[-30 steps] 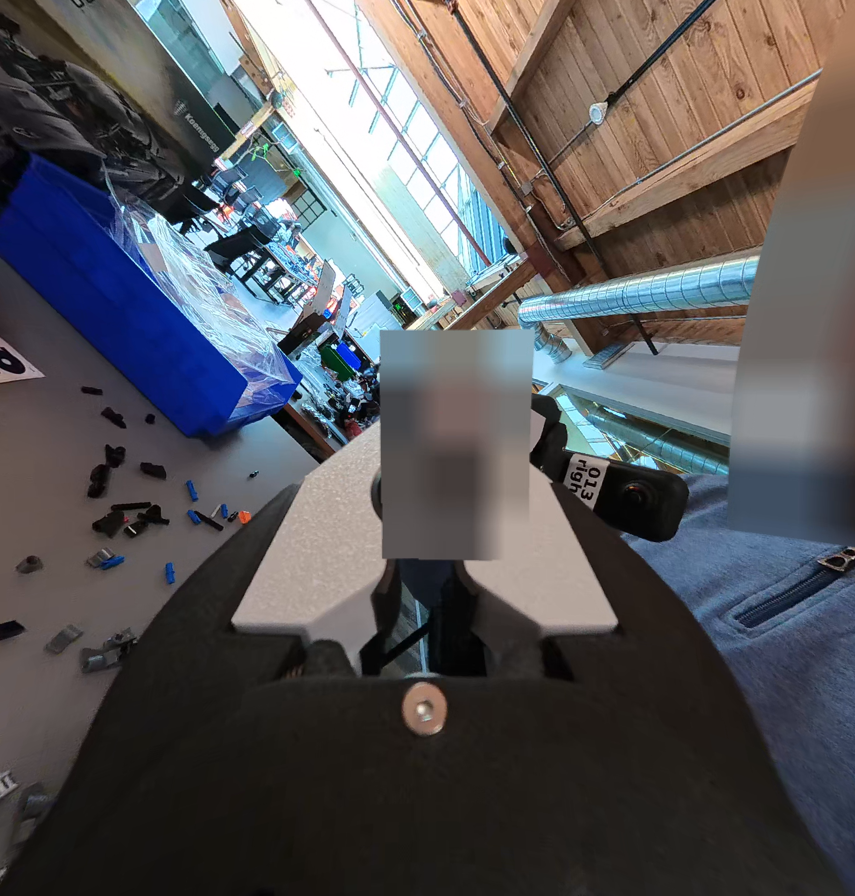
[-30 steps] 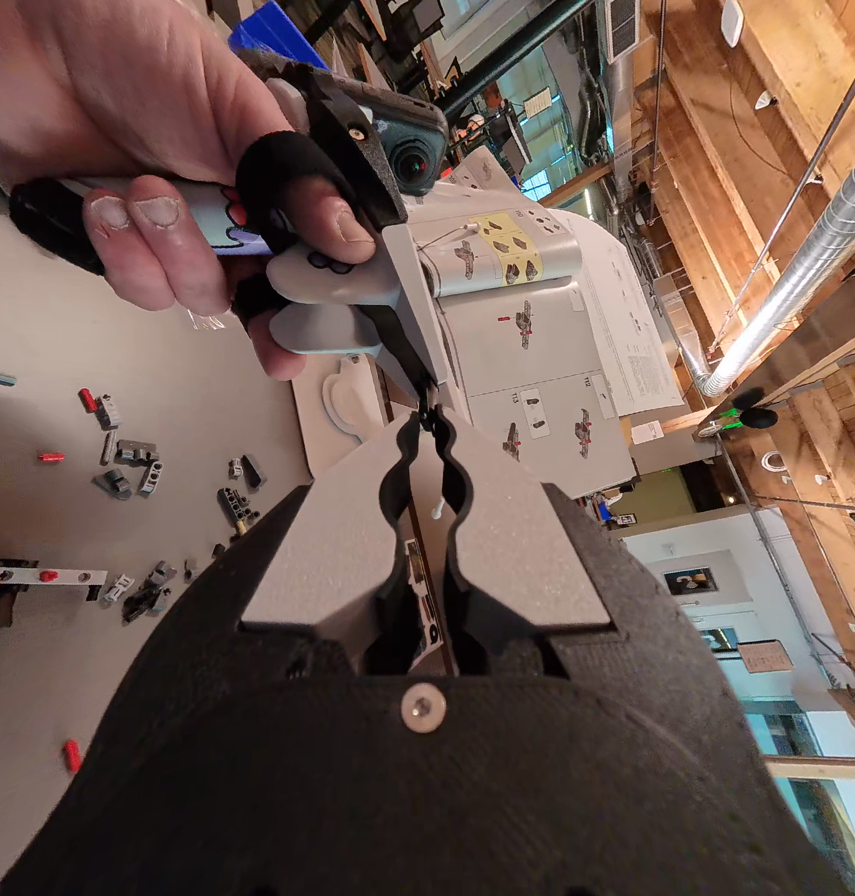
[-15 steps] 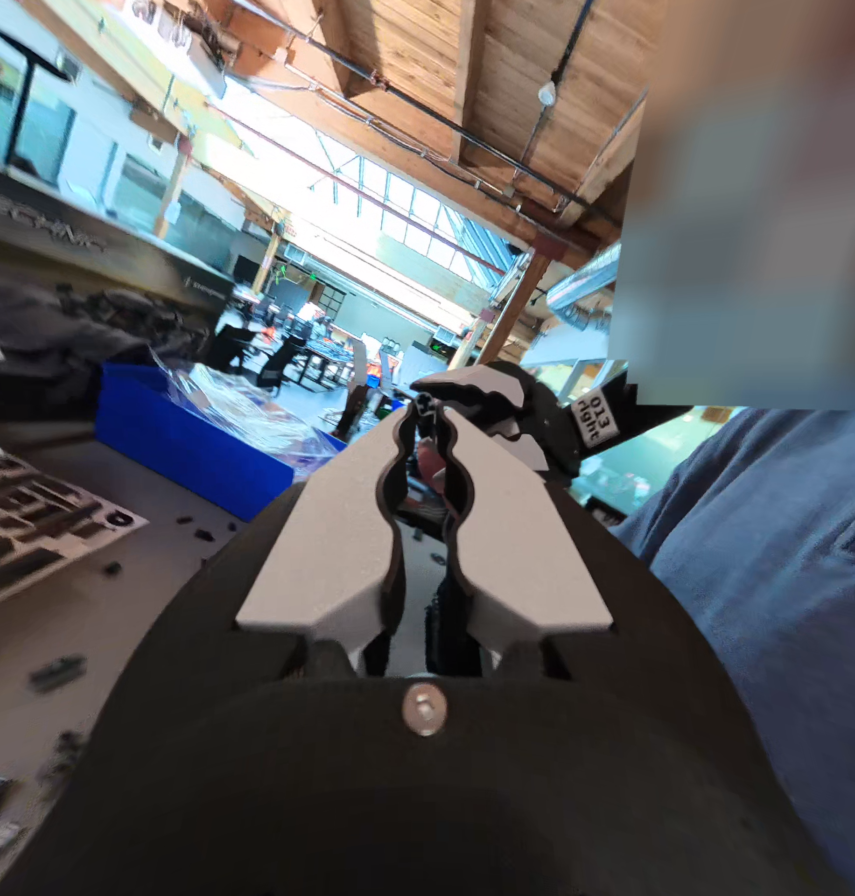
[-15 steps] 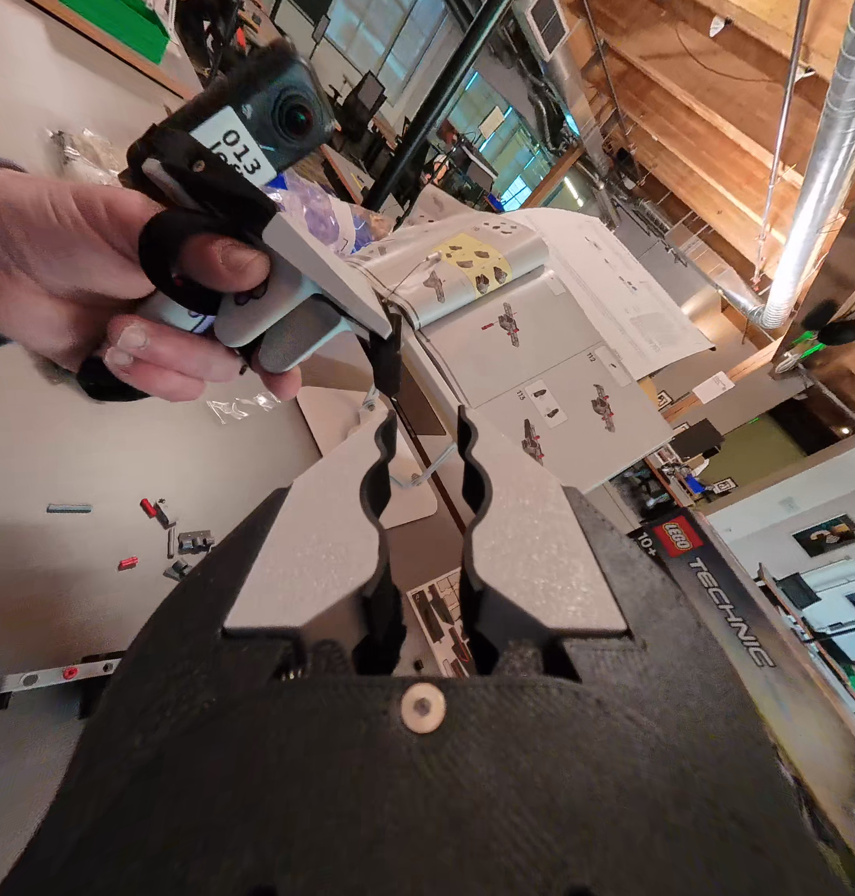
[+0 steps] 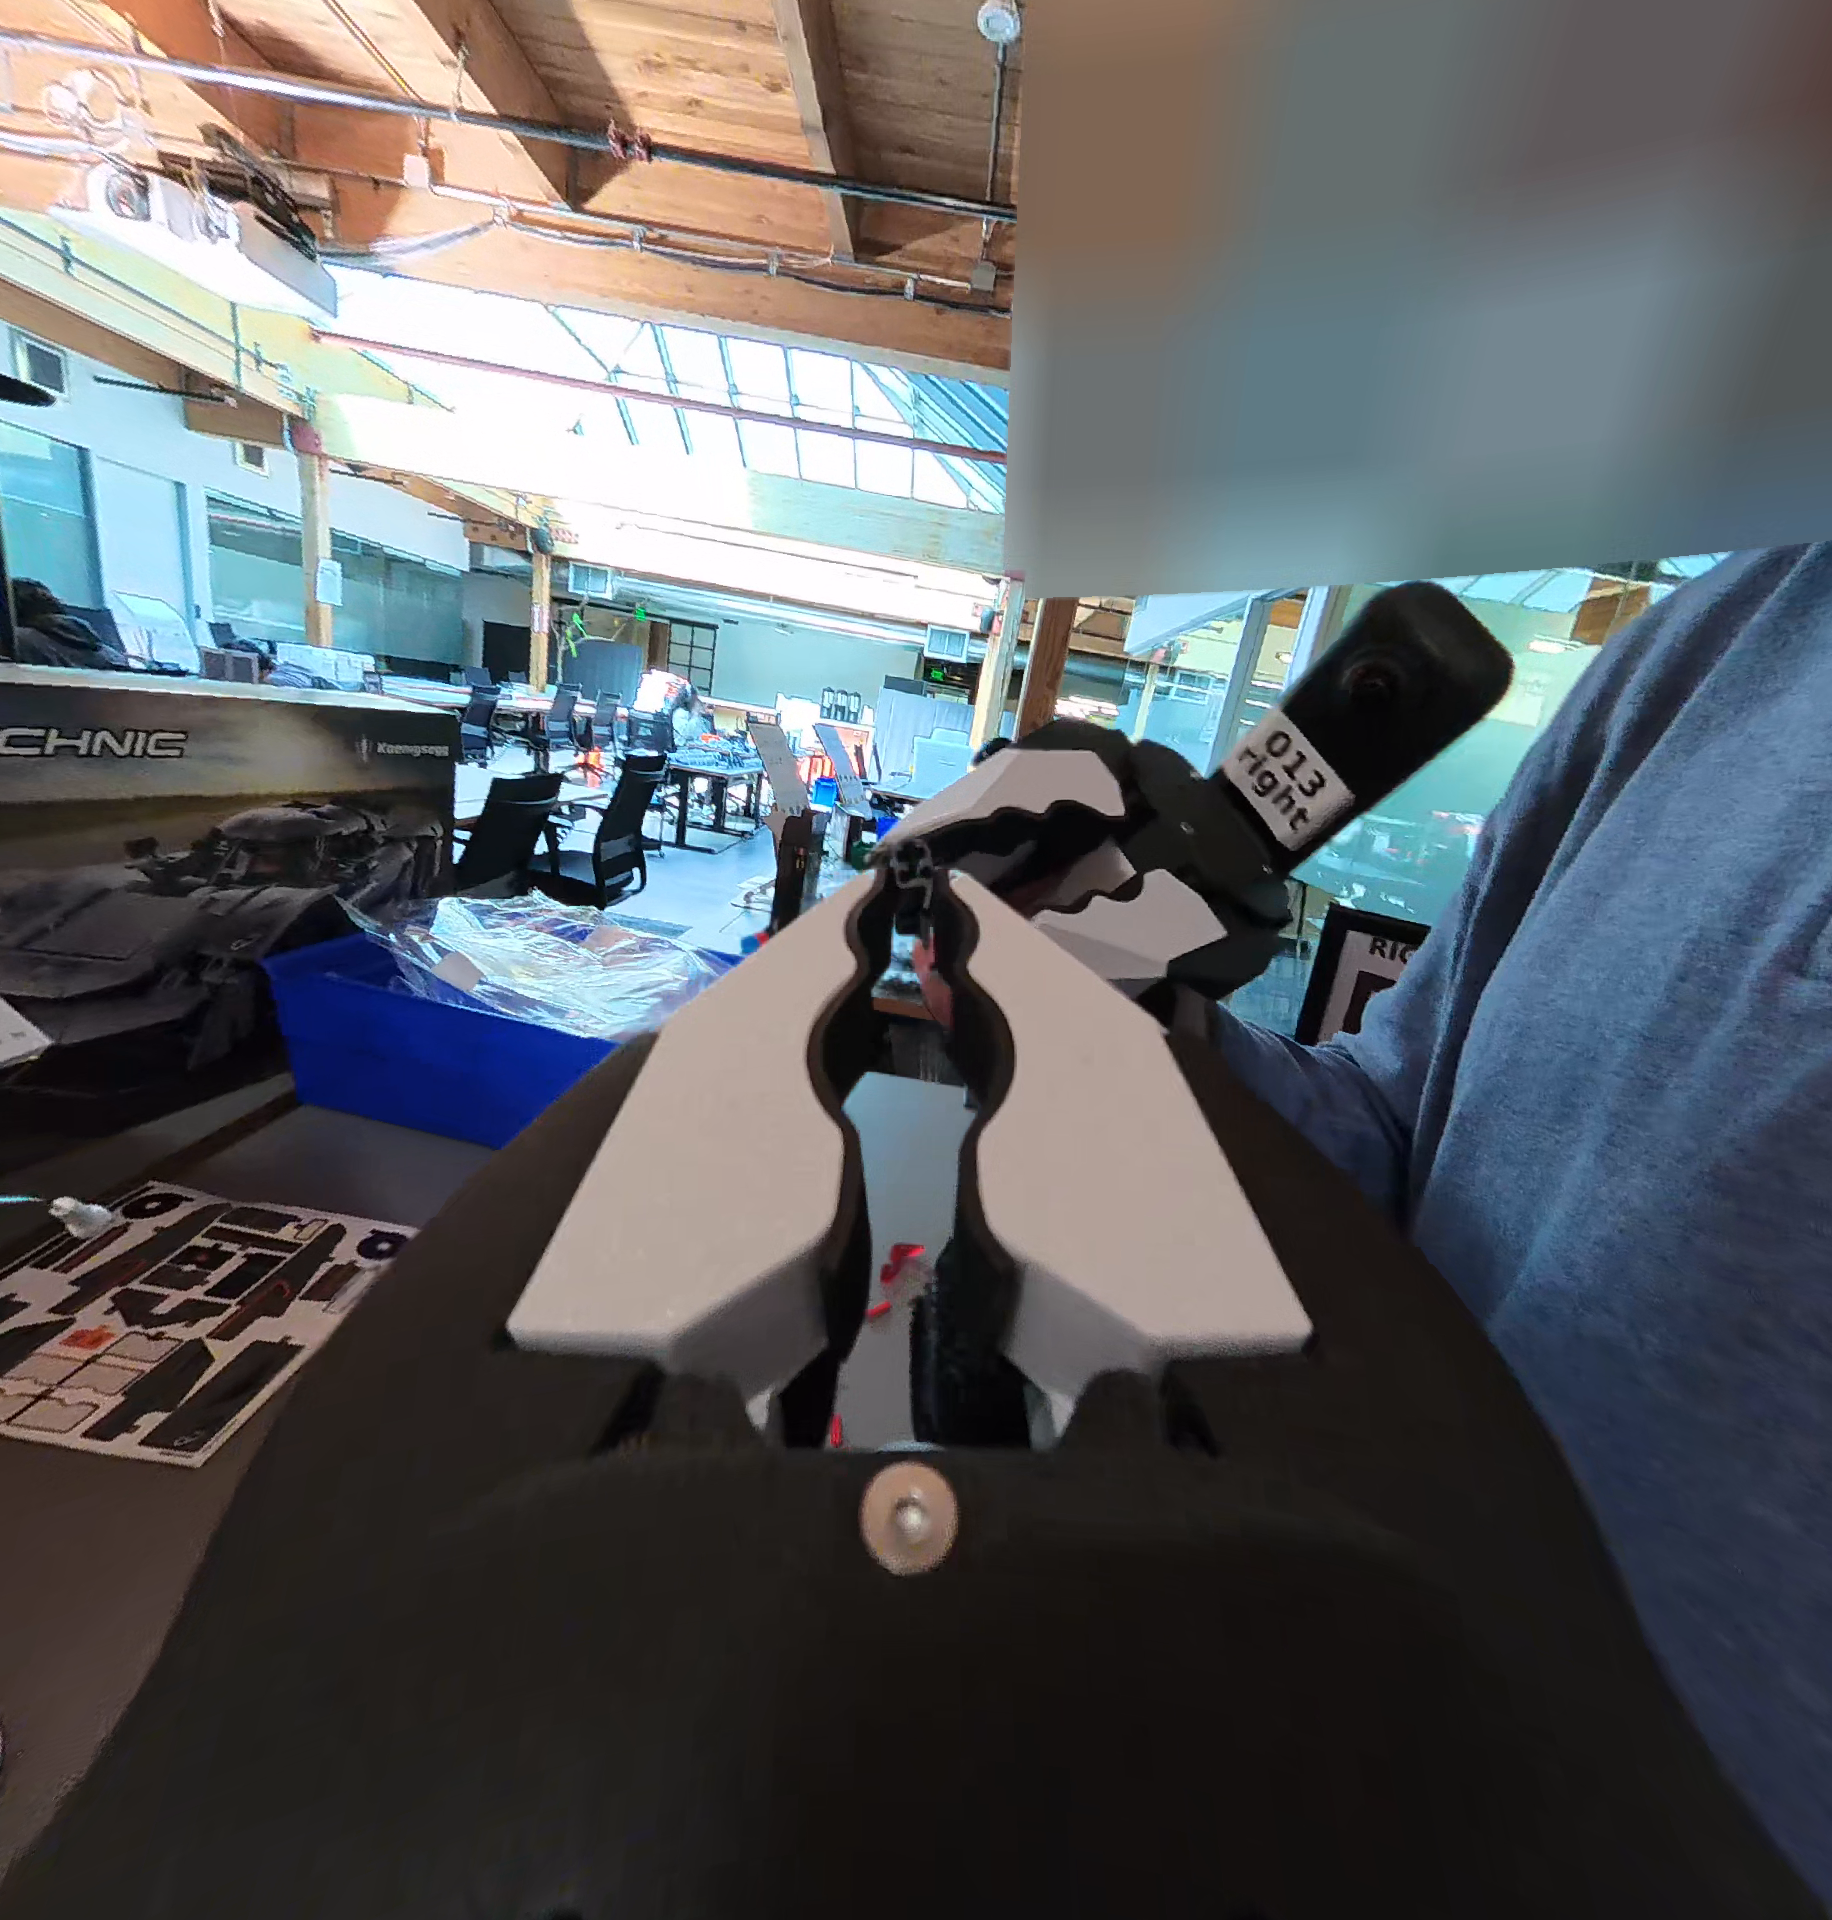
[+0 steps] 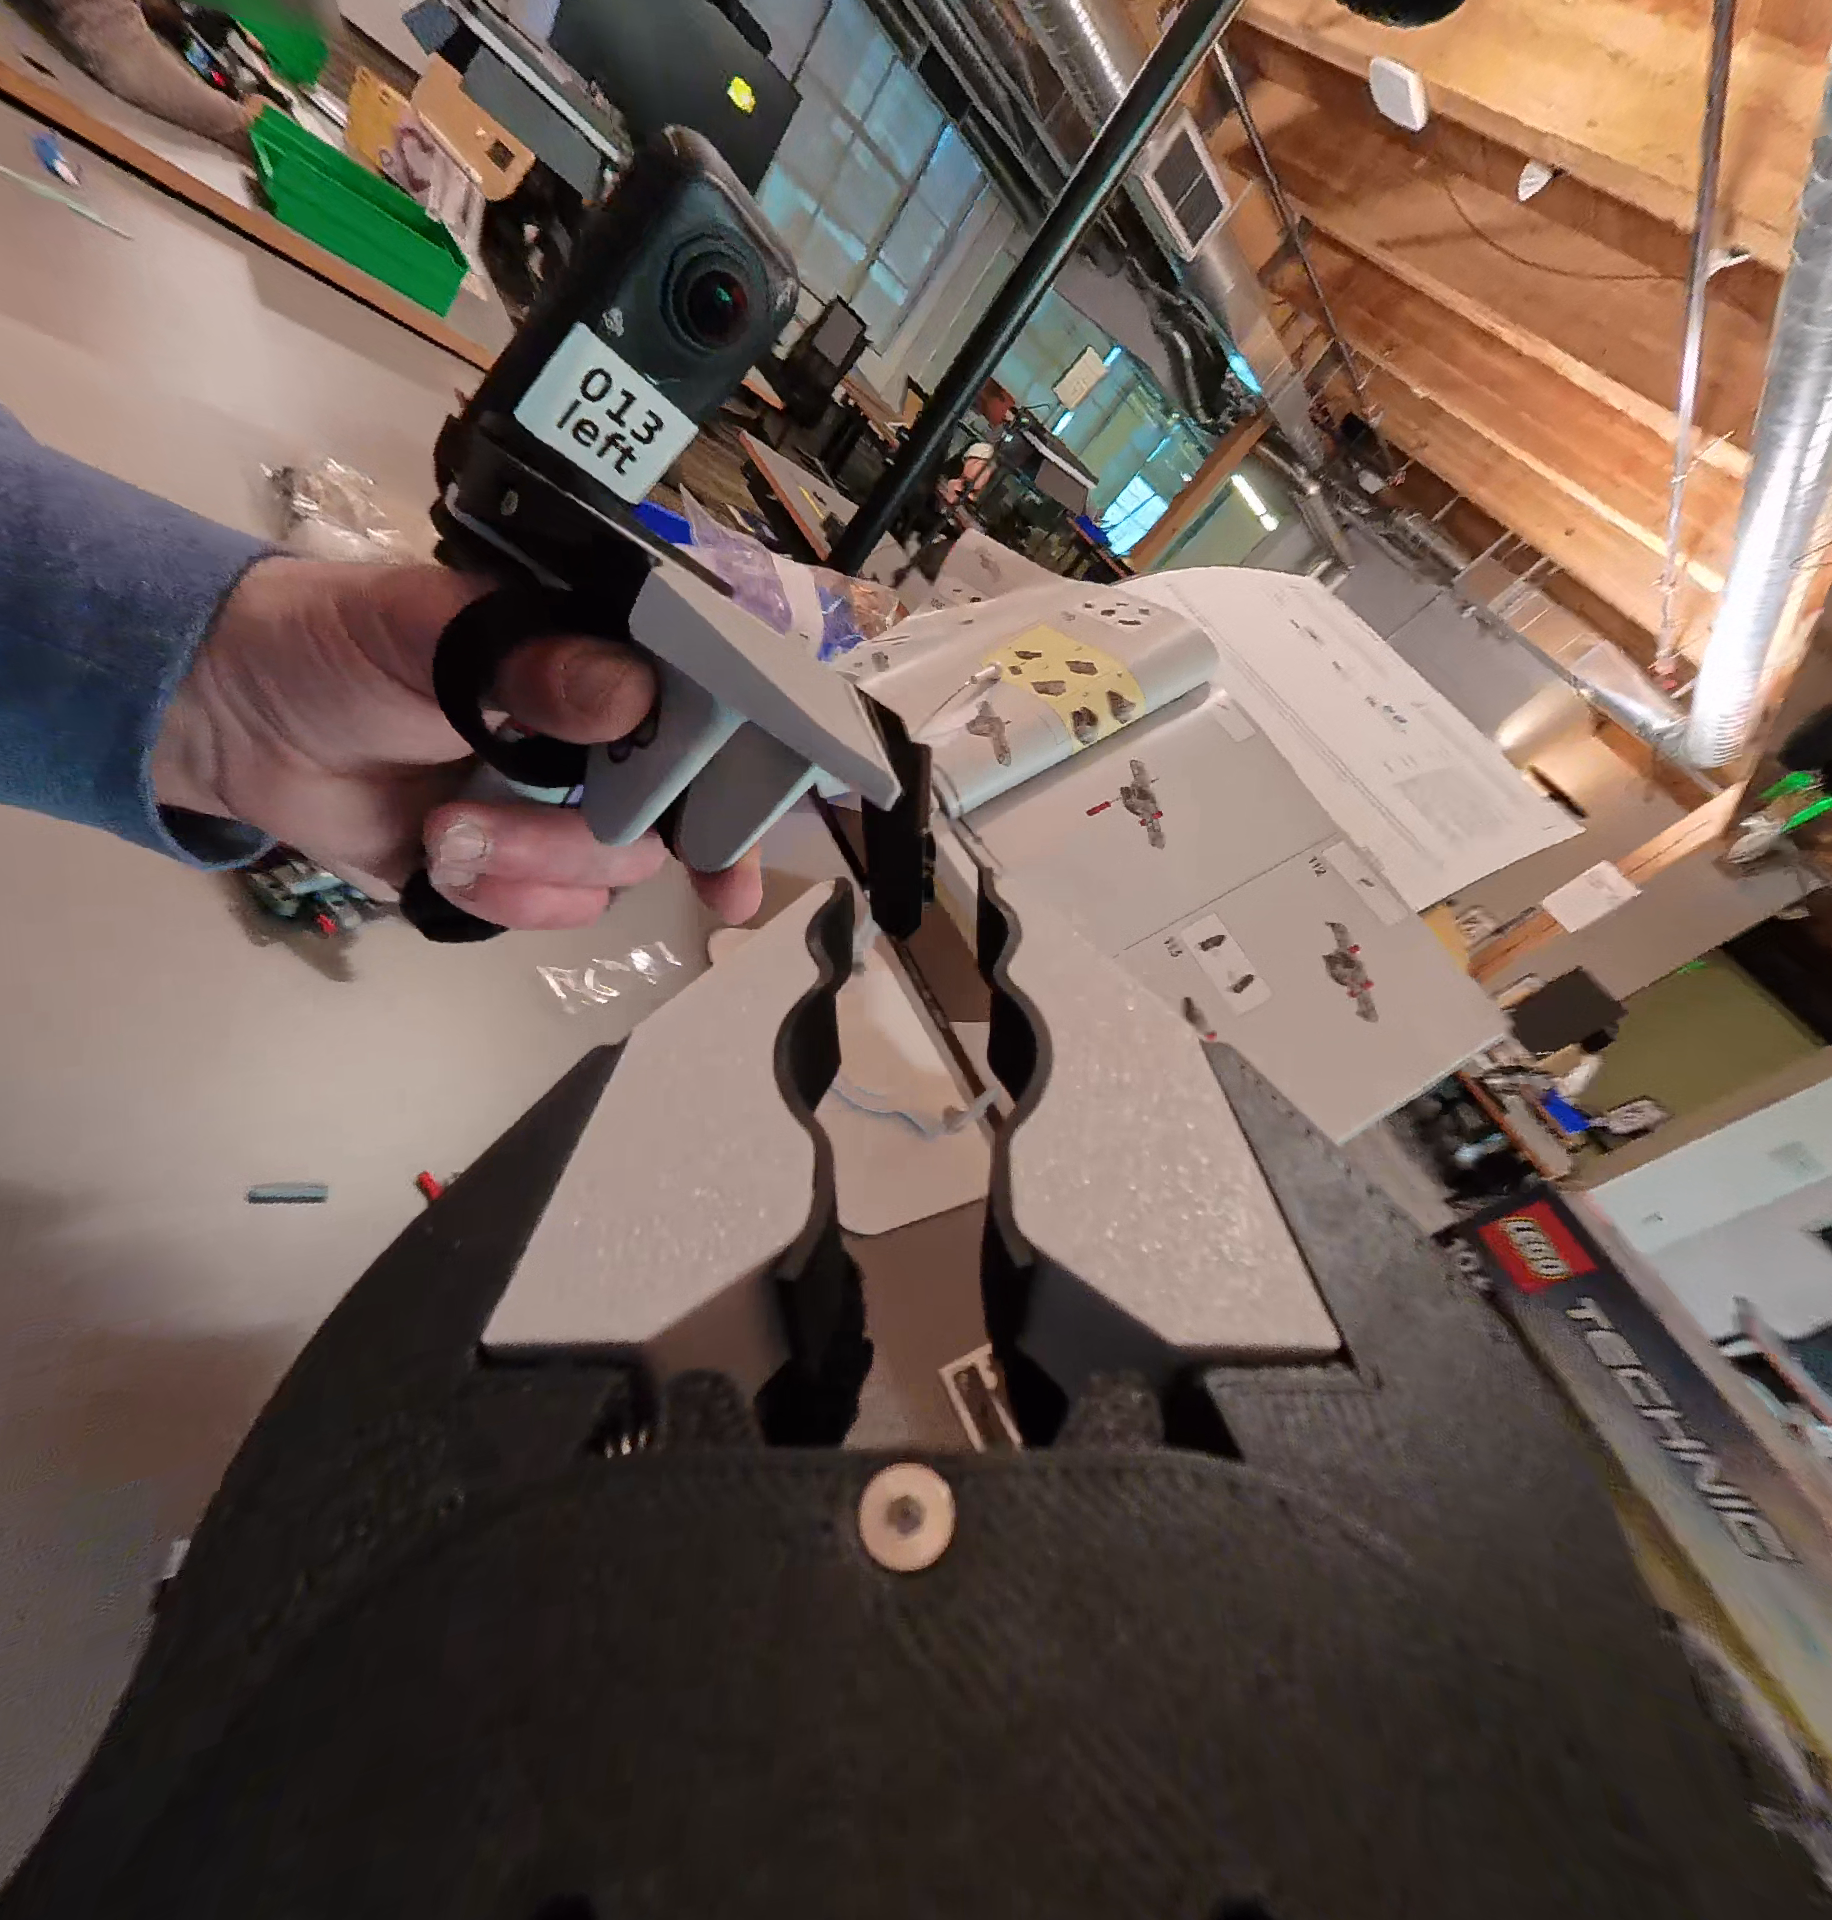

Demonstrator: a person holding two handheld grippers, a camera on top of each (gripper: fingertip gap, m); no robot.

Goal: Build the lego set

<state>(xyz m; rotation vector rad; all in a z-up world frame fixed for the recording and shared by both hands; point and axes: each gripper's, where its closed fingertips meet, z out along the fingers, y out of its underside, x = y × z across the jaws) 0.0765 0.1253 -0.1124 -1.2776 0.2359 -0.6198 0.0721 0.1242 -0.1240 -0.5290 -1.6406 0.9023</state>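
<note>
While the left gripper (image 5: 910, 894) pinches a small black piece (image 5: 908, 873) in mid-air above the table (image 6: 112, 1039), the right gripper (image 6: 907, 914), jaws apart, should close squarely on it before the left lets go.

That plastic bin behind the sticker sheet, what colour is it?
Blue; the bin shows best in the left wrist view.

We hold our grey-fingered left gripper (image 5: 910, 883) raised over the grey table (image 5: 81, 1558), its tips pinched onto a small black lego piece (image 5: 907, 868) — our bare left hand (image 6: 372, 727) grips its handle. Our right gripper (image 6: 912, 904) faces it, fingers parted, just beside that piece.
</note>
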